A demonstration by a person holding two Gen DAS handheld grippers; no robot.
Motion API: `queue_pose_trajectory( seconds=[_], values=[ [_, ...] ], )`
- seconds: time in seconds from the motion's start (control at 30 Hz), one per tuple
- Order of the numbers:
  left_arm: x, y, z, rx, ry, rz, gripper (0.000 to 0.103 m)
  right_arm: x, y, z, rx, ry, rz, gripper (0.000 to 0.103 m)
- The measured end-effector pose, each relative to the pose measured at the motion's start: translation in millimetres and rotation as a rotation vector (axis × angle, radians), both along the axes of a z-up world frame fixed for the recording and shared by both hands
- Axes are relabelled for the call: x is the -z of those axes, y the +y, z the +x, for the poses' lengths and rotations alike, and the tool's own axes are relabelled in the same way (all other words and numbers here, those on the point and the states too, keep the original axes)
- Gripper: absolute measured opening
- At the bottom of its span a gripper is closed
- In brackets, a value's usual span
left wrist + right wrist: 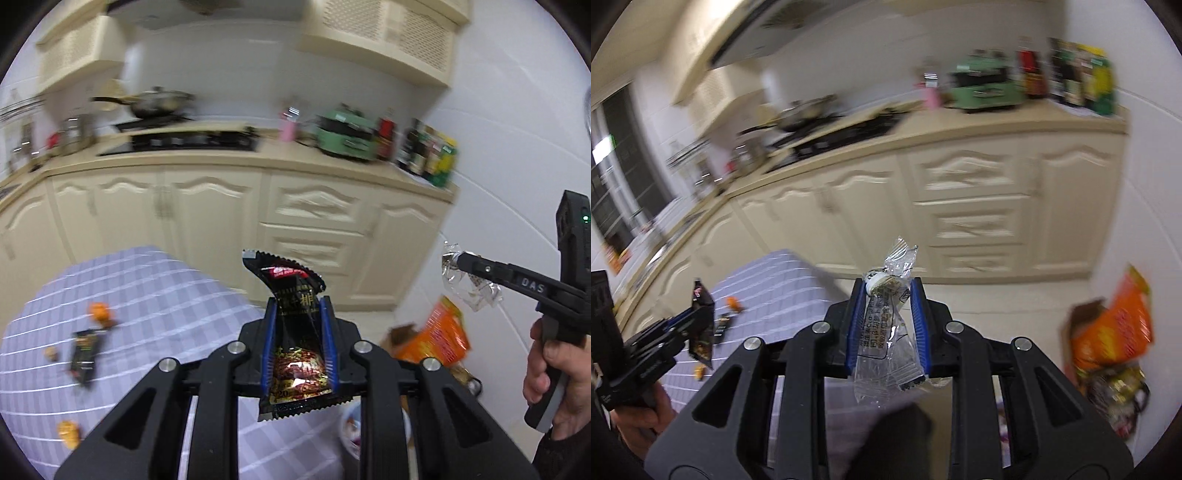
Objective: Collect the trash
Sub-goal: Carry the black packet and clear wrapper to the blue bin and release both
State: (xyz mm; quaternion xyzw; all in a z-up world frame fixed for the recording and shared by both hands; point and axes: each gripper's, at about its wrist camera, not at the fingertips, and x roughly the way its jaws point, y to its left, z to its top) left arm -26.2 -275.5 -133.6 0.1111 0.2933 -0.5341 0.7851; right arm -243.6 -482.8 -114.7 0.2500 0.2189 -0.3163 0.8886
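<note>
My left gripper (297, 304) is shut on a black snack wrapper (295, 332) with red and gold print, held in the air past the edge of the checked table (155, 291). My right gripper (888, 286) is shut on a crumpled clear plastic wrapper (890, 317). From the left wrist view the right gripper (460, 260) appears at the right with the clear wrapper (469, 284) in it, a hand under its handle. In the right wrist view the left gripper (698, 314) shows at the left, carrying the black wrapper (701, 332).
Another black wrapper (85, 354) and orange peel pieces (101, 312) lie on the lilac checked tablecloth. An orange bag (1115, 332) stands in a cardboard box (1084, 314) on the floor by the white wall. Cream kitchen cabinets (221, 214) with a stove and bottles run behind.
</note>
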Motion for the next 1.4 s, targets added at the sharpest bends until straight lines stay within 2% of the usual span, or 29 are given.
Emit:
queue_pose_trajectory(
  seconds=[0.2, 0.43, 0.67, 0.9, 0.97, 1.03, 1.07, 1.1, 1.13, 1.23, 1.3, 1.4],
  values=[
    [32.3, -56.0, -57.6, 0.171, 0.029, 0.071, 0.021, 44.3, -30.1, -67.5, 0.146, 0.054, 0.093, 0.025],
    [99.5, -113.0, -122.5, 0.333, 0.068, 0.217, 0.021, 103.3, -39.6, -112.7, 0.241, 0.099, 0.229, 0.025],
    [164.8, -149.2, -164.5, 0.435, 0.107, 0.367, 0.021, 146.0, -50.1, -130.8, 0.291, 0.111, 0.350, 0.025],
    [215.1, -177.4, -180.5, 0.500, 0.163, 0.486, 0.022, 182.3, -63.5, -137.6, 0.317, 0.107, 0.450, 0.025],
    [226.2, -182.0, -183.2, 0.524, 0.180, 0.513, 0.025, 191.5, -65.7, -136.9, 0.313, 0.104, 0.476, 0.026],
    [236.6, -187.0, -181.4, 0.555, 0.234, 0.537, 0.034, 199.1, -67.7, -137.7, 0.330, 0.108, 0.489, 0.026],
    [237.2, -186.9, -180.4, 0.546, 0.232, 0.538, 0.041, 203.0, -68.9, -139.0, 0.340, 0.108, 0.502, 0.035],
    [236.6, -186.9, -178.7, 0.535, 0.220, 0.530, 0.066, 206.1, -69.8, -141.3, 0.355, 0.101, 0.516, 0.063],
    [232.0, -185.2, -174.6, 0.516, 0.203, 0.504, 0.086, 206.9, -70.0, -143.3, 0.371, 0.097, 0.516, 0.073],
    [221.7, -182.3, -166.5, 0.498, 0.182, 0.472, 0.088, 208.4, -70.3, -146.1, 0.379, 0.087, 0.526, 0.076],
    [215.0, -181.5, -160.6, 0.475, 0.172, 0.465, 0.089, 207.4, -69.9, -146.0, 0.390, 0.093, 0.523, 0.087],
    [200.8, -175.8, -152.2, 0.439, 0.143, 0.433, 0.090, 204.2, -69.4, -143.3, 0.395, 0.103, 0.512, 0.092]
  ],
)
